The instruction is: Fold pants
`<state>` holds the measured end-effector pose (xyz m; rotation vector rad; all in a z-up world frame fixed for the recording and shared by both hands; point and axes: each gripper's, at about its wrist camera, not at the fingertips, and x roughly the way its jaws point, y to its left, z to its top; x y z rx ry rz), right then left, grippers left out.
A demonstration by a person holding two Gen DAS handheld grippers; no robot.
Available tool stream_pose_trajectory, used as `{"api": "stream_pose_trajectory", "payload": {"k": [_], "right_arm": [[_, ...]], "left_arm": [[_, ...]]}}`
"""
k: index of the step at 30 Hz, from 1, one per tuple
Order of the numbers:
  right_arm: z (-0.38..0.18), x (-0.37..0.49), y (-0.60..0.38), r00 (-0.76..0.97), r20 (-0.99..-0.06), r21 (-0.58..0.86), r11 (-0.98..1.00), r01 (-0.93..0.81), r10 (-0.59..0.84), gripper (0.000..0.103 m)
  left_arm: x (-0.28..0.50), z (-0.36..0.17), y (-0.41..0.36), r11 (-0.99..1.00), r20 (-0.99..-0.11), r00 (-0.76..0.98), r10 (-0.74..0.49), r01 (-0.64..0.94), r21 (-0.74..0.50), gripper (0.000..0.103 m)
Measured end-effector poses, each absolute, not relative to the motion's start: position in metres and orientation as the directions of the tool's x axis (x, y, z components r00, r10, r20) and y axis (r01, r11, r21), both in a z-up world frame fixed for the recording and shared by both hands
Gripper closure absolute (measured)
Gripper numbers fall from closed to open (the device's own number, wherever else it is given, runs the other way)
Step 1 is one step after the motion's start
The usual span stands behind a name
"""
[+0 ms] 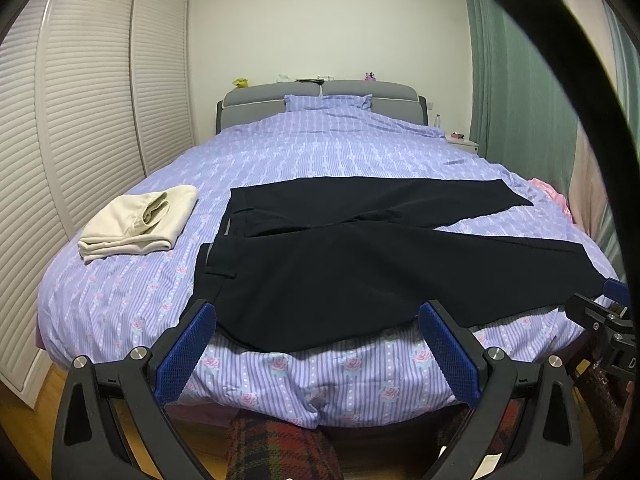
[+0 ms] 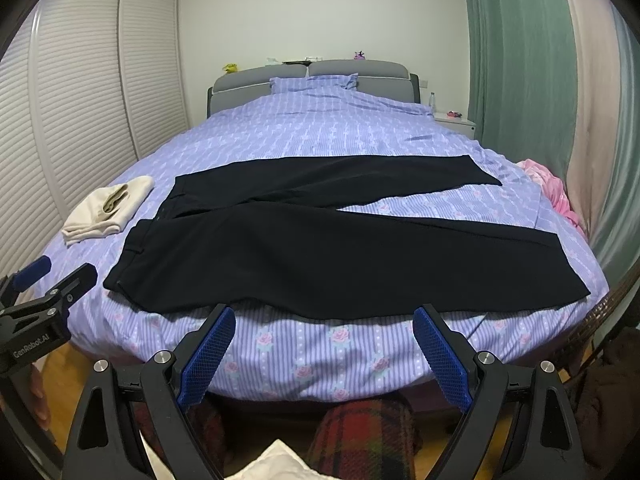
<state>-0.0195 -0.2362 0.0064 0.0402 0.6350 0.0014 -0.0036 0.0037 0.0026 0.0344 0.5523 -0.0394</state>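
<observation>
Nearest of all, both tools hang off the foot of the bed (image 1: pixel 256 384), short of the mattress edge. The left gripper (image 1: pixel 316 316) has its fingers spread wide and holds nothing; its blue pads (image 1: pixel 184 356) frame the near hem of the trousers, at the waistband end. The right gripper (image 2: pixel 324 320) is likewise spread wide and empty, just off the same foot edge, further along toward the leg cuffs. That split probably suits the job: one hand for the waist, one for the legs, so the cloth can be lifted evenly.

On the bed itself, close to the foot edge, lie the black pants (image 1: pixel 360 264). They are spread flat and crosswise, waistband toward the wardrobe side of the bed, the two legs running toward the curtain side and parting slightly in a narrow V. Laid open like this they seem ready for a first fold, one leg over the other; no fold looks to be made yet.

Beside the waistband, toward the left edge of the bed, sits a folded cream garment (image 1: pixel 140 220), apart from the pants, likely put aside as finished.

Farther up the bed lies a pillow (image 1: pixel 328 102) against the grey headboard (image 1: pixel 272 94).
</observation>
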Motion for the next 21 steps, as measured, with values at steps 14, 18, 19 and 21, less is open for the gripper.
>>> {"api": "stream_pose_trajectory", "payload": {"k": [14,18,19,21], "right_arm": [[0.0053,-0.0193,-0.2359,0.802,-0.597,0.038,0.999,0.007,0.017,0.011],[0.0056,-0.0204,-0.2354,0.804,-0.594,0.038,0.999,0.005,0.018,0.011],[0.0059,-0.0206,-0.2353,0.805,-0.592,0.039,0.999,0.005,0.019,0.011],[0.0056,-0.0205,-0.2354,0.805,-0.593,0.038,0.999,0.005,0.019,0.011]], "left_arm": [[-0.0041,0.0029,0.0035,0.998,-0.514,0.858,-0.008,0.037,0.046,0.0],[-0.0046,0.0028,0.0038,0.998,-0.514,0.858,-0.009,0.037,0.044,0.0],[-0.0046,0.0029,0.004,0.998,-0.515,0.857,-0.009,0.038,0.045,0.0],[-0.0049,0.0032,0.0039,0.998,-0.514,0.858,-0.011,0.041,0.047,0.0]]}}
